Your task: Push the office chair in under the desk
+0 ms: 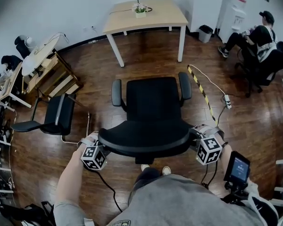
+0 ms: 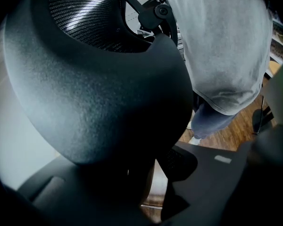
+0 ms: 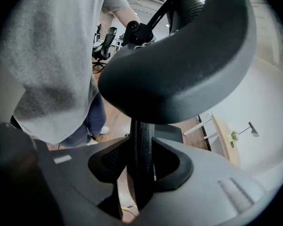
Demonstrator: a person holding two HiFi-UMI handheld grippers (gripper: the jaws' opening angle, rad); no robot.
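Observation:
A black office chair [image 1: 152, 102] stands on the wood floor, its seat facing a light wooden desk [image 1: 162, 14] farther back. The chair is clear of the desk, with a strip of floor between them. I stand behind its curved backrest [image 1: 146, 139]. My left gripper [image 1: 95, 149] grips the backrest's left end and my right gripper [image 1: 203, 142] its right end. In the right gripper view the jaws [image 3: 142, 168] clamp the backrest's thin mesh edge [image 3: 142, 145]. In the left gripper view the jaws [image 2: 146, 173] close around a dark edge under the bulging chair back [image 2: 94, 79].
A second black chair [image 1: 56, 117] and a cluttered wooden rack [image 1: 52, 76] stand at the left. A yellow-black cable cover [image 1: 198, 86] and a power strip [image 1: 227, 101] lie right of the chair. A seated person [image 1: 259, 36] and a bin [image 1: 205, 33] are far right. A small plant [image 1: 140, 9] sits on the desk.

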